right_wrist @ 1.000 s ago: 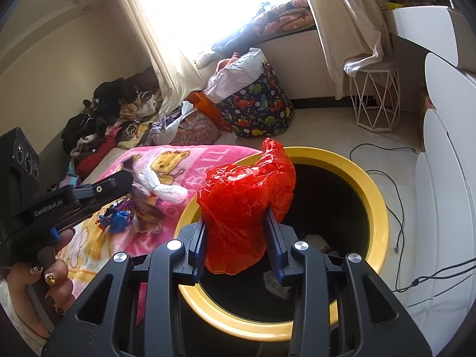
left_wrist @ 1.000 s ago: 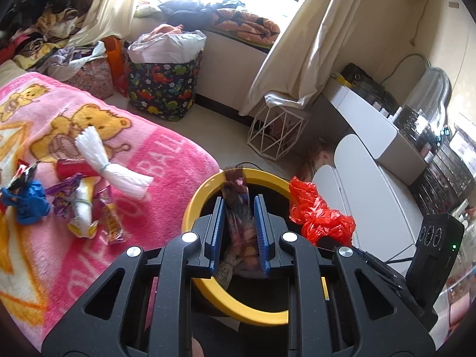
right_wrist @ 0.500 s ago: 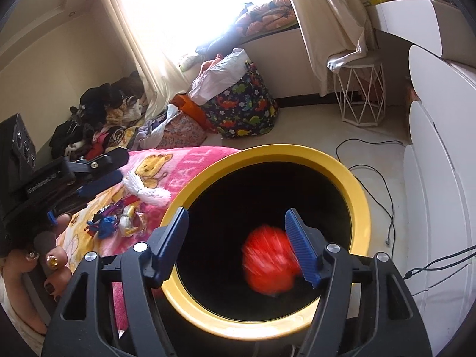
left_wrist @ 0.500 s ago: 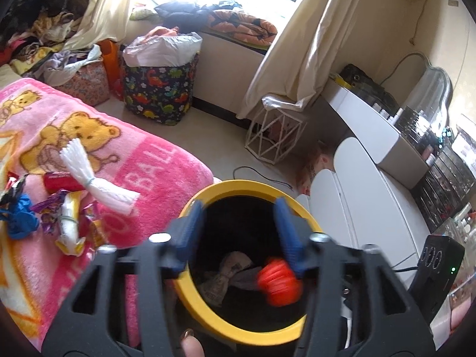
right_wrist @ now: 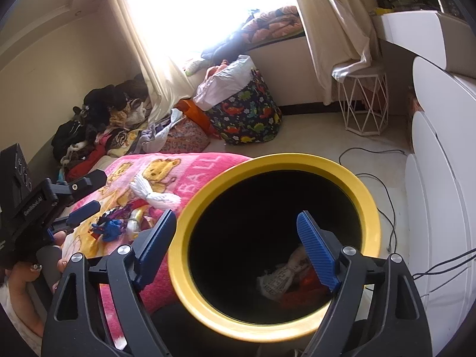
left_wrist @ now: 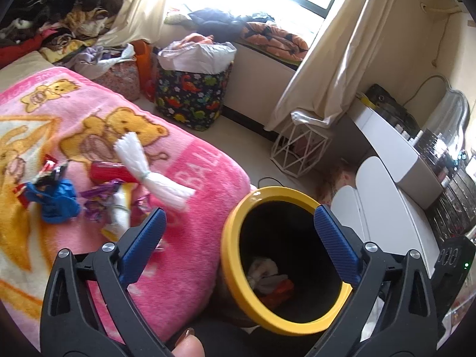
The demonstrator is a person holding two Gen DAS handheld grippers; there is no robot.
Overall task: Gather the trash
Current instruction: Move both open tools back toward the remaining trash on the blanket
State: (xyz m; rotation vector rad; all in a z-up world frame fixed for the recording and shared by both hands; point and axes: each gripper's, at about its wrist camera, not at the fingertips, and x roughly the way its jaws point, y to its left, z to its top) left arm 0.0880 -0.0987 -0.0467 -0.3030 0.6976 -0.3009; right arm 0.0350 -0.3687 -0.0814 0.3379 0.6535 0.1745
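Yellow-rimmed bin [right_wrist: 369, 208] holds crumpled red wrapper [left_wrist: 279, 290] and pale paper [right_wrist: 279, 276]; left gripper [left_wrist: 239, 235] and right gripper [right_wrist: 235, 238] opening, nothing between them

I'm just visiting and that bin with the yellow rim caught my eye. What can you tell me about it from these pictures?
The bin is round, with a thick glossy yellow rim and a black inside. It stands upright and uncovered, against the edge of the pink blanket. At its bottom lie crumpled pale wrappers and something red. Both grippers hang above its mouth, jaws opening with nothing between them.
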